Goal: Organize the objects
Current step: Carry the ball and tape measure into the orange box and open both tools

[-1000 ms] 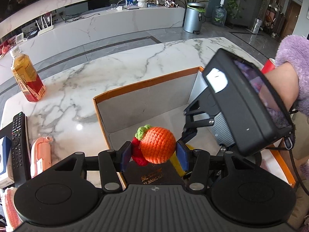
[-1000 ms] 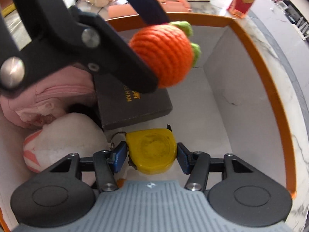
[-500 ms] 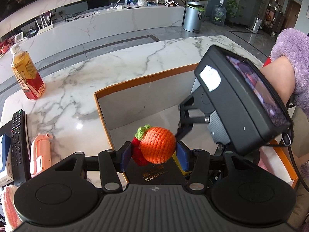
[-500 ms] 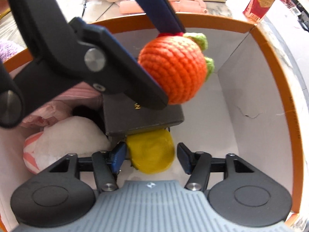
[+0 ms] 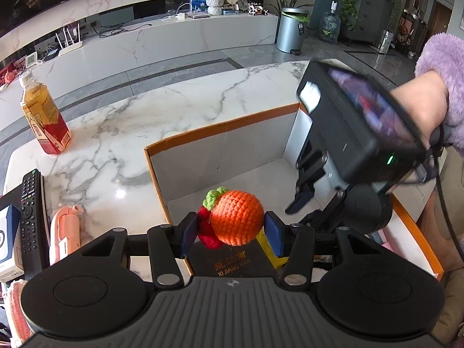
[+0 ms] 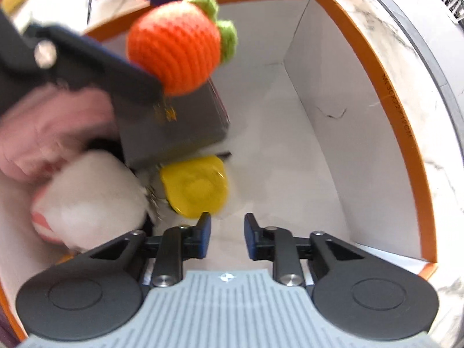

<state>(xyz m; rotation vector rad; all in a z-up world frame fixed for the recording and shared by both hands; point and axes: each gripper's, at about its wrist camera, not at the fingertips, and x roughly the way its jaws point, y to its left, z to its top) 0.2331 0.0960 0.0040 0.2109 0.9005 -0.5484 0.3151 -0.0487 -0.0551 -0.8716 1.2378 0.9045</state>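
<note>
The orange-rimmed box [image 5: 220, 129] sits on the marble table [image 5: 121, 133]. Above its near left corner, the left gripper [image 5: 230, 233] clamps the crocheted orange [image 5: 236, 217] between its pads. The right gripper [image 6: 227, 232], released, holds nothing; the yellow tape measure [image 6: 194, 187] lies just beyond its left finger.

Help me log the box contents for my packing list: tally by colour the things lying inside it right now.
Lying in the orange-rimmed box:
Yellow: 1, round case
Dark grey: 1, flat box with gold lettering
White: 1, plush with pink stripes
Pink: 1, soft item, blurred
Total: 4
The orange crochet fruit, held above by the left tongs, isn't counted.
</note>
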